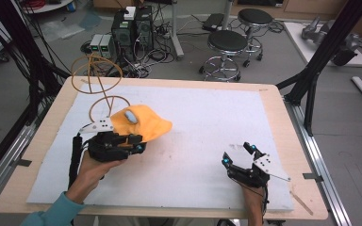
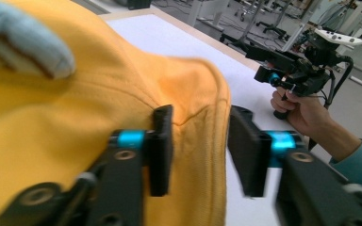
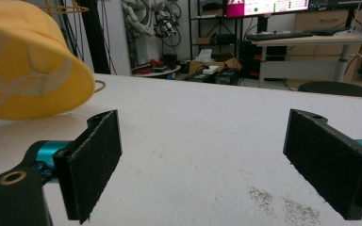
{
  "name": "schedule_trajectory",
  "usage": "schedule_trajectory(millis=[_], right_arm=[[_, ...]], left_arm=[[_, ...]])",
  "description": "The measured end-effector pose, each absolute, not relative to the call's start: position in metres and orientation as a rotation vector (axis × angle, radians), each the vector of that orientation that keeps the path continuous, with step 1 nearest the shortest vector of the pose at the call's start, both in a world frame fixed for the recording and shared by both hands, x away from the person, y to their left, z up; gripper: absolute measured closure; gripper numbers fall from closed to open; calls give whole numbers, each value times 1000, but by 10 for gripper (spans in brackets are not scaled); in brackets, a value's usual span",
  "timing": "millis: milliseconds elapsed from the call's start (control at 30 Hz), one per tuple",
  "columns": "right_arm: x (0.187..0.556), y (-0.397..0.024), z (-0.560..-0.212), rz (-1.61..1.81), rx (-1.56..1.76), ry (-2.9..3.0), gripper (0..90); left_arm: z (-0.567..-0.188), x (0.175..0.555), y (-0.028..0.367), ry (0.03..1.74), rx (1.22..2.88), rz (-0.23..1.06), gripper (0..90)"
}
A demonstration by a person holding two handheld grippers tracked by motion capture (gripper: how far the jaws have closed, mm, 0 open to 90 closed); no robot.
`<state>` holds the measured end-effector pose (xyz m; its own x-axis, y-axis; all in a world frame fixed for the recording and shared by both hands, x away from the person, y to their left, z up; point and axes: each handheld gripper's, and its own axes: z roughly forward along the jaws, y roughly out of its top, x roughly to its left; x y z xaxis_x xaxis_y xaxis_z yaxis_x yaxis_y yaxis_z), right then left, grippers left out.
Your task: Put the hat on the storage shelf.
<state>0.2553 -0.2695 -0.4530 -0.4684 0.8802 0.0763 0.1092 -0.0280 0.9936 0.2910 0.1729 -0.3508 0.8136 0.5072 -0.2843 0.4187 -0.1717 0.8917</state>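
A yellow-orange cloth hat with a light blue patch on its crown is at the left of the white mat. My left gripper is at the hat's near edge. In the left gripper view the hat has its rim between the jaws of that gripper, which stand apart around it. My right gripper is open near the mat's front right with nothing in it. The right gripper view shows its jaws wide over bare mat, and the hat tilted at far left with its inside visible.
A white mat covers the wooden table. Loops of tan cable rise at the table's back left corner. Black frame posts stand at the right. Two stools and computers are on the floor beyond. Dark specks dot the mat.
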Motion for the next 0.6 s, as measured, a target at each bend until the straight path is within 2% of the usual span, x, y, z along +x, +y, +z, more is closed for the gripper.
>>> schedule_trajectory(millis=[33,67,100,233,300,600], right_arm=[[255,-269,-453,1560,1052,1618,110],[255,-269,-453,1560,1052,1618,110],[255,-270,-453,1560,1051,1618,110],[255,-269,-453,1558,1051,1619,110],[255,-269,-453,1557,1044,1619,110],[255,-269,-453,1558,1046,1620,110]], left_arm=[[-351,290,172,715,1784,78,500],[-351,289,172,715,1778,72,500],[-351,289,171,713,1777,66,426],[-351,284,172,702,1784,84,369],[-351,284,173,712,1790,105,286],[-355,284,180,727,1800,153,222]])
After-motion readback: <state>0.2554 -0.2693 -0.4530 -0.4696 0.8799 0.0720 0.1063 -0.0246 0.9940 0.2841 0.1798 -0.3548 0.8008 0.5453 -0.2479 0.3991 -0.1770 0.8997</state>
